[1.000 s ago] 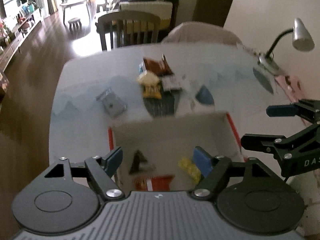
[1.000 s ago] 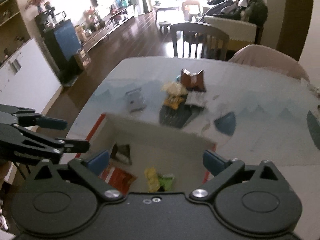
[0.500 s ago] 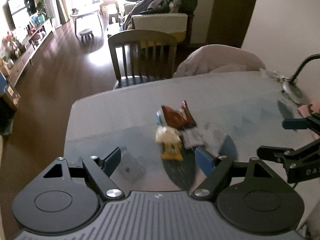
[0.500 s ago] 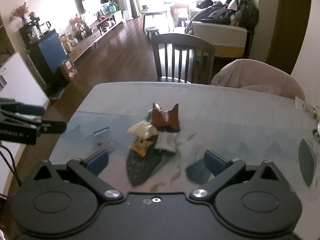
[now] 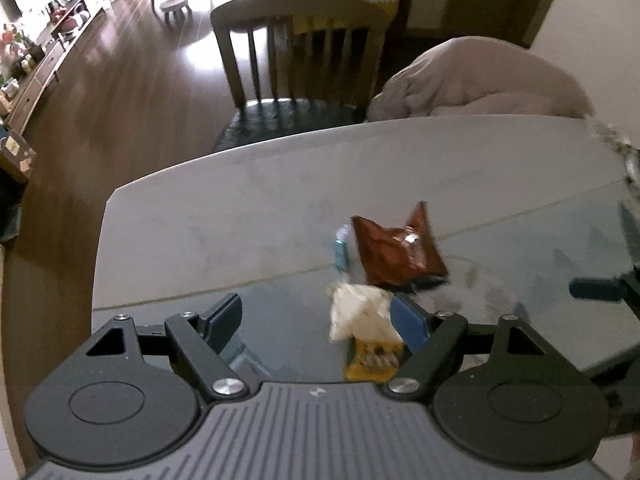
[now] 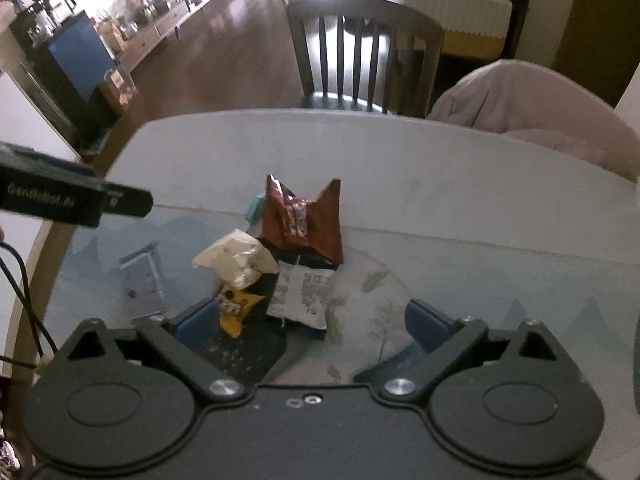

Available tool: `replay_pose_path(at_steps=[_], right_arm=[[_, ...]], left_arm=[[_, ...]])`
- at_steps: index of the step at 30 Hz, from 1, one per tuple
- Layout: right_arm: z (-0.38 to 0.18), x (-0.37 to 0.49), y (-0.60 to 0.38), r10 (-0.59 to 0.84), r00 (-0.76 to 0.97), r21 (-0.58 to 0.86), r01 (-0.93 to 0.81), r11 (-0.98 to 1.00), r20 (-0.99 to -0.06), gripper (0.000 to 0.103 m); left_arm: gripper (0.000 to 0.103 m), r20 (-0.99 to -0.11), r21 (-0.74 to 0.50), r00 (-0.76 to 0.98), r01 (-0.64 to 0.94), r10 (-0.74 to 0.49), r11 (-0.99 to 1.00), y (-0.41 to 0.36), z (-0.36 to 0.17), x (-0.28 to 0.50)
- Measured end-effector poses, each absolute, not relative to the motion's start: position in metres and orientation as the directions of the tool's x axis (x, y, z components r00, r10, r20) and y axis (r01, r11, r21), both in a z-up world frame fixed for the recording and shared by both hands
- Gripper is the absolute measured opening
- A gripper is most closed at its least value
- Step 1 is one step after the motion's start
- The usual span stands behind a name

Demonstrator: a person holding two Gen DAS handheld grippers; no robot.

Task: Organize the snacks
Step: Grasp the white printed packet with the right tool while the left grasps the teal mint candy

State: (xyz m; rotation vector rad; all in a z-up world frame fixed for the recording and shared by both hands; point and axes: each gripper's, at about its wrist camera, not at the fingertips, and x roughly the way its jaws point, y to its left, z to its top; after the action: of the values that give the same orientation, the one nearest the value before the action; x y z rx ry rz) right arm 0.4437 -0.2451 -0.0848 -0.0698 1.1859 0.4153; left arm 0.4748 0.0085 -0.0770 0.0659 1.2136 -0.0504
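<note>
The left gripper [image 5: 316, 318] hangs over the pale rounded bench [image 5: 240, 216] with its blue-padded jaws spread wide and nothing gripped; a crumpled cream-white snack packet [image 5: 360, 316] lies below, just inside its right-hand finger, and whether the pad touches it cannot be told. The right gripper [image 6: 308, 320] is likewise spread apart and empty, angled down at the same heap of snacks.

The snacks sit bunched together near the middle of the bench, on the blue-grey landscape-printed part of its top. Farthest toward the far edge stands a glossy reddish-brown foil bag [image 6: 302, 220] with two upturned corners, and a small teal wrapper [image 5: 341, 246] peeks out against its left side. In front of the bag lies the cream-white packet [image 6: 236, 258], resting on a small yellow pouch with dark print [image 6: 236, 306]. Beside these, toward the right, a flat white sachet with grey lettering [image 6: 302, 296] lies over a dark item that cannot be made out. A flat grey rectangular packet [image 6: 142, 276] lies apart, nearer the left edge.

Beyond the far edge stand a dark wooden slat-back chair [image 5: 300, 52] and a chair draped in pinkish-beige cloth [image 5: 480, 80].
</note>
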Motion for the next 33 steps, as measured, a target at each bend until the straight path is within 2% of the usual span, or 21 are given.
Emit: replay_pose_path(at_steps=[12,20,25,28,30,33], right_arm=[[-0.169,0.477,-0.222,0.270,0.172,0.191,-0.373,0.908,-0.948,0.092],[-0.193,0.482,-0.211,0.239,0.148,0.163,-0.400,0.902,-0.960,0.083],[-0.196,0.478,-0.207,0.236,0.156,0.158,-0.396,0.905,-0.959,0.083],[-0.198,0.477,-0.205,0.228,0.168,0.146,-0.397,0.906,-0.959,0.082],[-0.199,0.477,-0.203,0.222,0.174,0.137,-0.402,0.906,-0.959,0.081],[-0.198,0.474,-0.201,0.218,0.190,0.125,-0.407,0.905,-0.957,0.077]], left_arm=[[0.081,-0.967,0.045,0.250,0.017,0.040,0.999,0.008,-0.153,0.539],[0.080,-0.978,0.039,0.204,-0.002,0.039,0.999,0.008,-0.195,0.552],[0.080,-0.977,-0.004,0.215,-0.019,0.001,1.000,0.008,-0.201,0.557],[0.074,-0.978,0.000,0.210,-0.001,0.000,1.000,0.002,-0.204,0.558],[0.064,-0.979,0.000,0.203,-0.001,0.001,1.000,0.000,-0.208,0.559],[0.056,-0.981,0.005,0.196,0.000,0.005,1.000,-0.002,-0.212,0.559]])
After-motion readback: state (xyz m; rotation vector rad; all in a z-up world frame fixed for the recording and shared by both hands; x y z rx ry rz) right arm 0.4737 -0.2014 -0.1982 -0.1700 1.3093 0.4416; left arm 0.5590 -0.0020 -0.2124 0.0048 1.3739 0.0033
